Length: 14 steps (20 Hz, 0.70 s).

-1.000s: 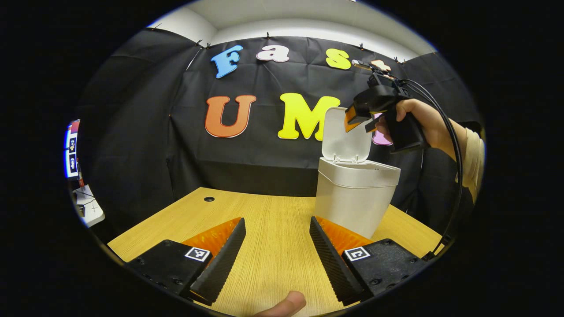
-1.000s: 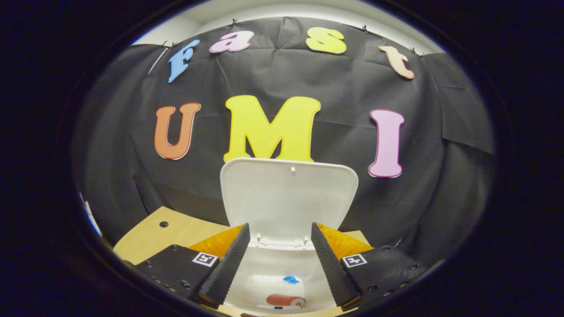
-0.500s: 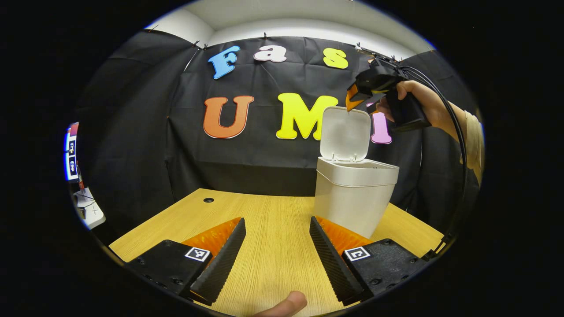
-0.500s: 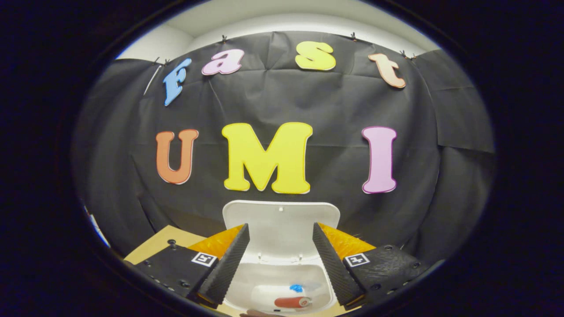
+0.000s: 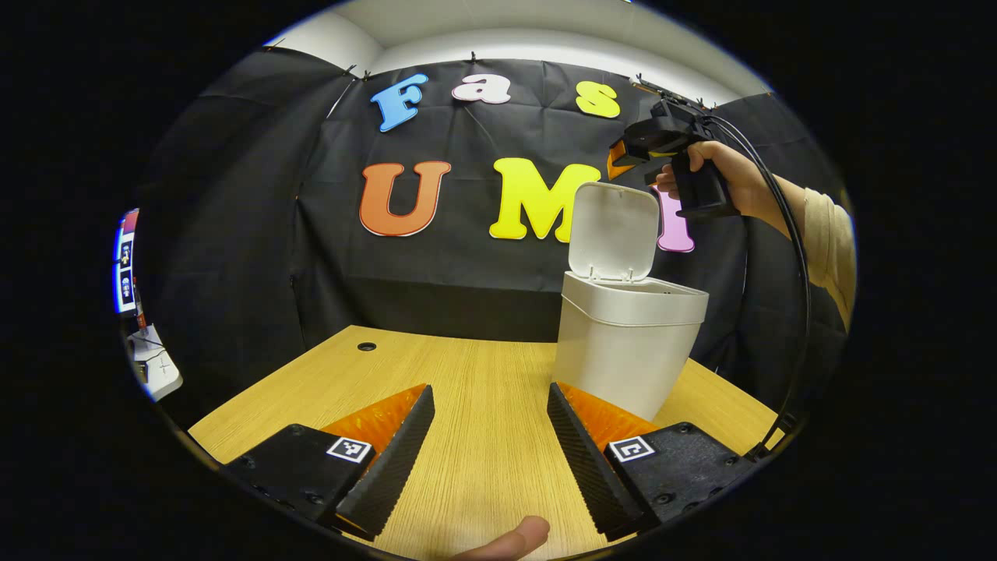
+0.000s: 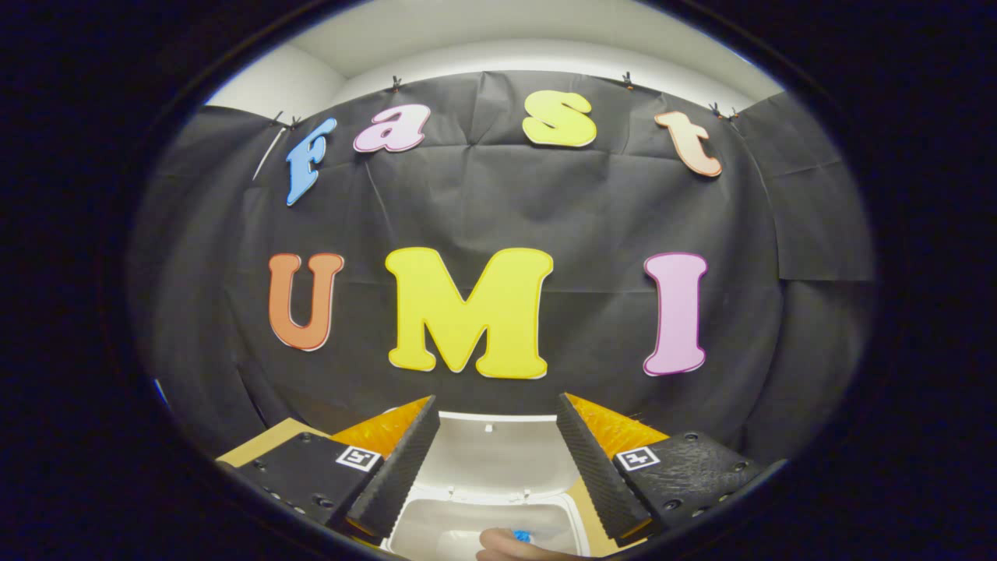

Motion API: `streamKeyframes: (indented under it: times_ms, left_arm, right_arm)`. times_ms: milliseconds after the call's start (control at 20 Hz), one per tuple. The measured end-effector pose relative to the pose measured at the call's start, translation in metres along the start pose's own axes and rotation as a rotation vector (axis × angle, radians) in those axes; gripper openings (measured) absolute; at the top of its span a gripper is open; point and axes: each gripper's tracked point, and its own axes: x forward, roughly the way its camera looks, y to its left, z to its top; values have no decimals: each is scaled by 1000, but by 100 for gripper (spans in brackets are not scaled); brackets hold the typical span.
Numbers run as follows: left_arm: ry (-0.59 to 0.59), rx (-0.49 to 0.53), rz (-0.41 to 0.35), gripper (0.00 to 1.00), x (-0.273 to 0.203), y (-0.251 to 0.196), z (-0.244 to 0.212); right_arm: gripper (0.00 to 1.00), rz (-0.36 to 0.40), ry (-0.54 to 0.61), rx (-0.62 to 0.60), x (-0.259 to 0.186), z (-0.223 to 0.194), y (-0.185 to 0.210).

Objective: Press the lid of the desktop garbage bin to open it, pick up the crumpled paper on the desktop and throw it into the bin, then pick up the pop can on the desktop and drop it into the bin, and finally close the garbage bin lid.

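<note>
Left gripper view: right gripper (image 5: pixel 627 160) raised above upright bin lid (image 5: pixel 613 231). Right gripper view: jaws wide, empty, bin (image 6: pixel 483 530) interior below. Left gripper (image 5: pixel 487 452) wide, low over table (image 5: pixel 467 374).

A light wooden table (image 5: pixel 467 389) with a small round hole near its far left corner; black cloth wall (image 5: pixel 249 234) behind it, pale ceiling above

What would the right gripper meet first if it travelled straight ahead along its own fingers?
Probably the booth wall. The right gripper is open and aimed above the raised lid, which sits low between its fingers, though depth is hard to judge.
</note>
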Motion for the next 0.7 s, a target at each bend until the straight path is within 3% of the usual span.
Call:
streamKeyframes:
  times_ms: [450, 700]
  left_arm:
    - [25, 9, 0, 95, 9, -3, -8]
    - [-10, 46, -8, 95, 4, -6, -1]
  right_arm:
    - [94, -10, 58, -45, 45, -8, 8]
    - [96, -6, 101, 39, 51, -16, 0]
